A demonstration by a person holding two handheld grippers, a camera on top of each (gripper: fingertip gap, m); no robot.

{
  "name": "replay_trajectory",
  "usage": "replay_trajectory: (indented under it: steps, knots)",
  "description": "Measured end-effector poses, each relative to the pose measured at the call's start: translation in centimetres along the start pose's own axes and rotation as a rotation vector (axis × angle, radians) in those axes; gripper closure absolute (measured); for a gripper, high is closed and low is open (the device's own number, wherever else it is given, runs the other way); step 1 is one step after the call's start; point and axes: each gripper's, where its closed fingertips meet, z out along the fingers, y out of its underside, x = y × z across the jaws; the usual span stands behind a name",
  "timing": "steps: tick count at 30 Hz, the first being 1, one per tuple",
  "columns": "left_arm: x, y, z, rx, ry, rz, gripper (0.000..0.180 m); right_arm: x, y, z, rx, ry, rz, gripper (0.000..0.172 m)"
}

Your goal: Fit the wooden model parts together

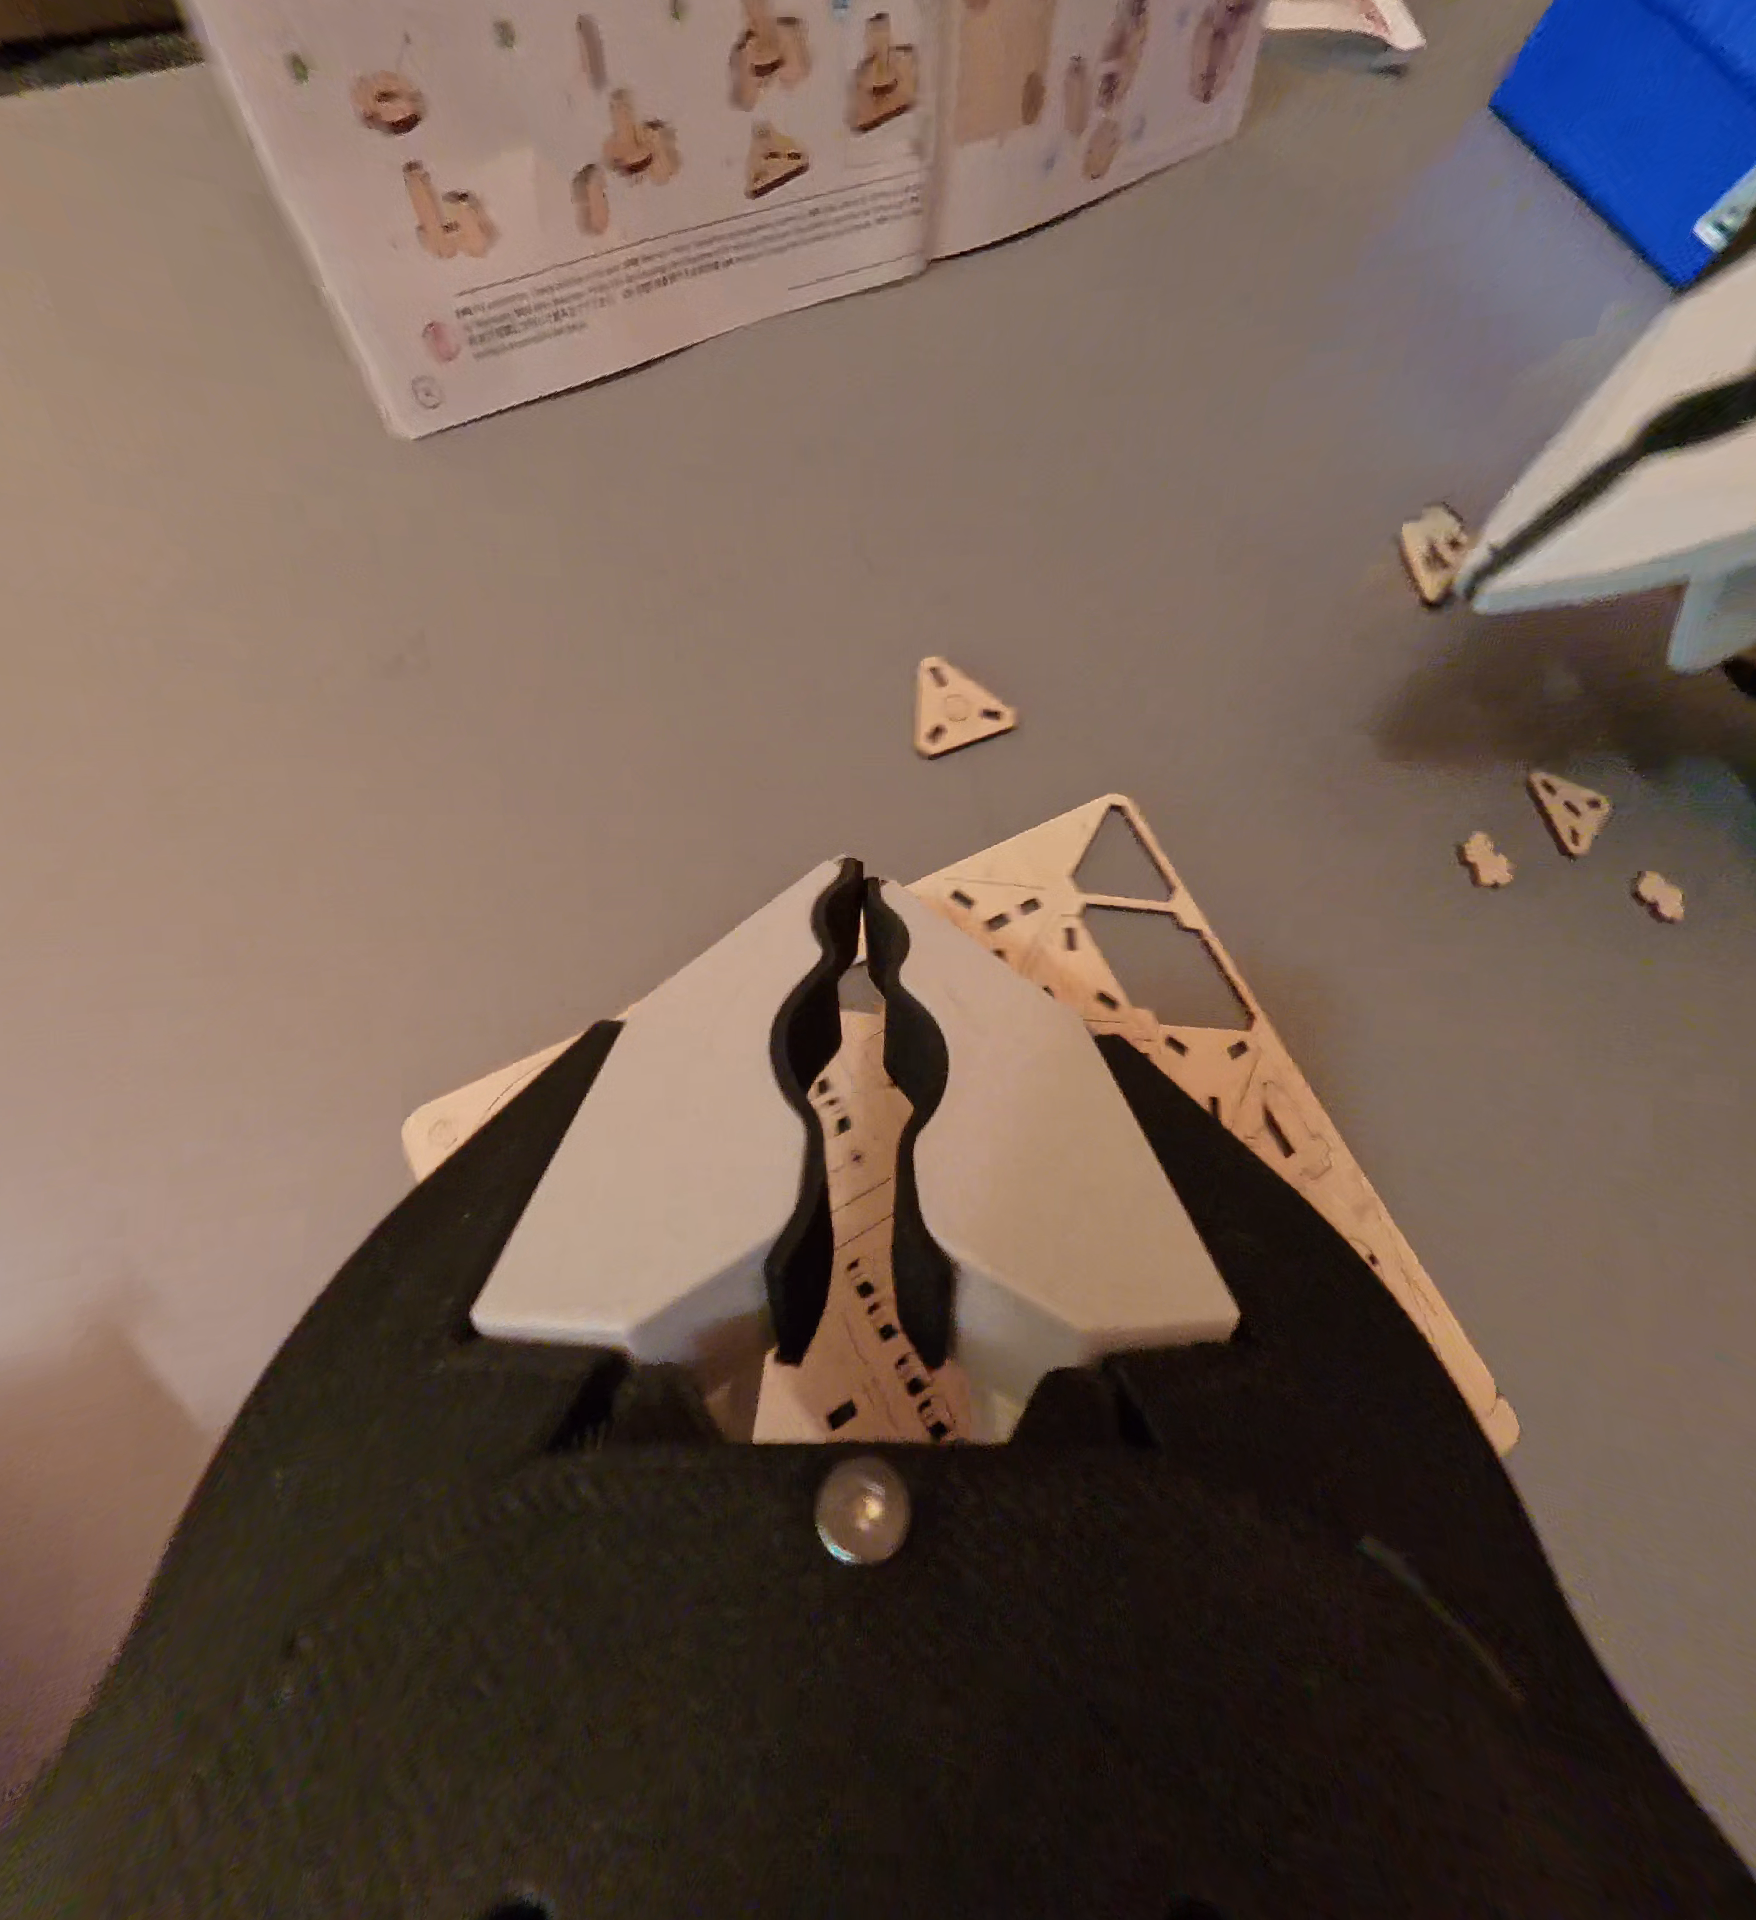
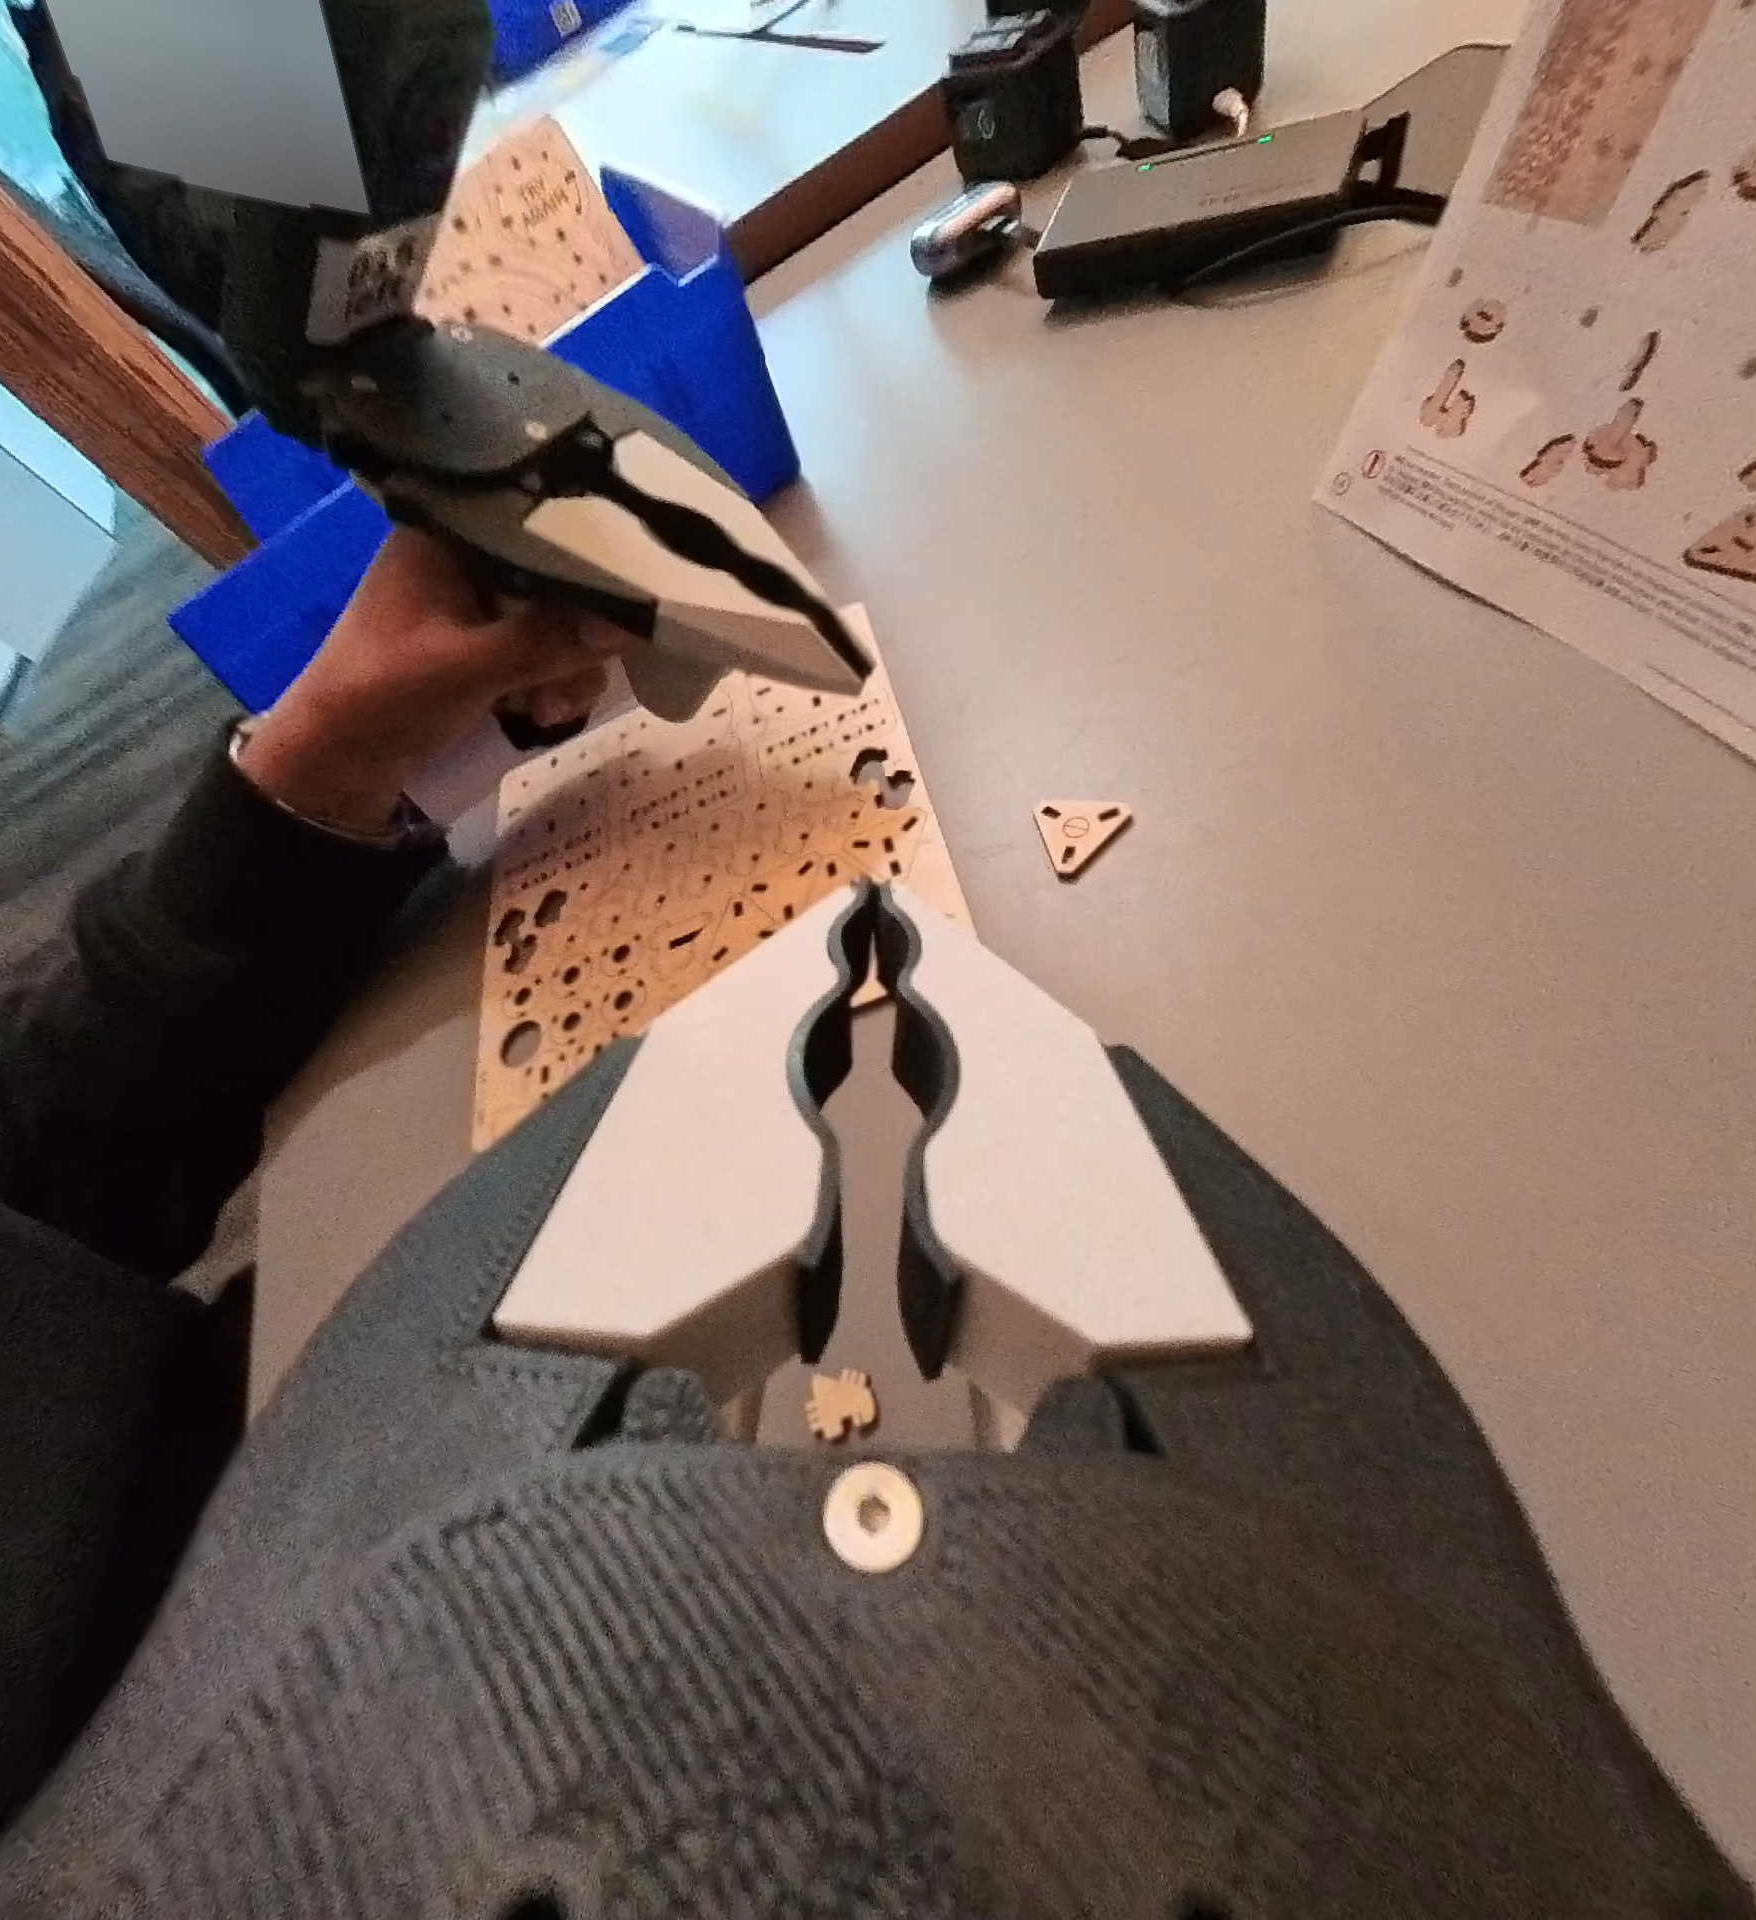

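My left gripper [image 1: 861, 883] is shut with nothing between its pads. It hovers over the far edge of a laser-cut wooden sheet [image 1: 1310, 1174] that has two cut-out holes at its far corner. In the right wrist view a hand [image 2: 386, 707] holds the left gripper [image 2: 853, 665] above the sheet [image 2: 645, 831]. My right gripper [image 2: 874, 891] is shut and holds nothing, with its tips over the sheet's near corner. In the left wrist view the right gripper [image 1: 1468, 584] is raised at the right, next to a small wooden piece [image 1: 1430, 551].
A loose wooden triangle [image 1: 962, 709] [image 2: 1082, 836] lies beyond the sheet. Another triangle [image 1: 1570, 810] and two small clover-shaped pieces [image 1: 1485, 860] lie to the right. An open instruction booklet [image 1: 645, 208] [image 2: 1632, 364], a blue box [image 1: 1643, 125] [image 2: 687, 343] and black electronics [image 2: 1196, 208] stand farther back.
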Motion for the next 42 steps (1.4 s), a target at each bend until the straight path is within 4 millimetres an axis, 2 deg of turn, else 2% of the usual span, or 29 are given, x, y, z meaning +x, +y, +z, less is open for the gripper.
replay_trajectory:
  steps: [2,7,11,16,19,24,27,29,32,34,37,40,42]
  knots:
    - [1.4,-0.4,0.3,-0.001,0.019,0.082,0.180,0.9,-0.6,-1.0,0.069,0.017,0.034,0.172]
    - [2.6,-1.4,0.8,-0.039,-0.074,0.263,0.180,3.1,-0.9,-2.8,0.136,0.156,-0.045,0.172]
    - [3.7,-2.2,1.0,-0.040,-0.063,0.303,0.180,1.8,-0.7,-2.3,0.127,0.149,-0.094,0.172]
    - [3.5,-2.2,0.7,-0.055,-0.089,0.317,0.180,0.5,-0.9,-2.2,0.115,0.138,-0.154,0.172]
    - [3.5,-2.1,0.4,-0.078,-0.118,0.340,0.180,0.6,-2.0,-3.4,0.178,0.147,-0.136,0.172]
    - [5.1,-2.7,-0.6,-0.078,-0.136,0.392,0.180,1.5,-4.4,-6.9,0.345,0.162,-0.072,0.172]
    - [6.3,-2.1,-0.9,-0.101,-0.112,0.399,0.180,2.2,-4.7,-8.5,0.423,0.148,-0.009,0.172]
    - [7.6,-0.9,-1.1,-0.131,-0.055,0.380,0.180,2.2,-4.6,-8.9,0.448,0.106,0.035,0.172]
    - [11.6,1.6,-2.1,-0.242,0.175,0.290,0.180,2.1,-4.5,-9.4,0.474,0.073,0.065,0.172]
    - [12.3,2.3,-2.8,-0.307,0.193,0.252,0.180,2.0,-4.3,-9.3,0.478,0.073,0.061,0.172]
    - [11.5,3.4,-3.3,-0.372,0.126,0.263,0.180,1.3,-3.6,-8.0,0.442,0.056,0.043,0.168]
    - [10.3,5.0,-3.4,-0.449,0.102,0.214,0.180,-0.7,-2.2,-5.2,0.353,0.019,-0.020,0.159]
    - [9.3,5.9,-3.4,-0.489,0.088,0.186,0.180,-2.8,-0.3,-2.7,0.235,-0.010,-0.116,0.155]
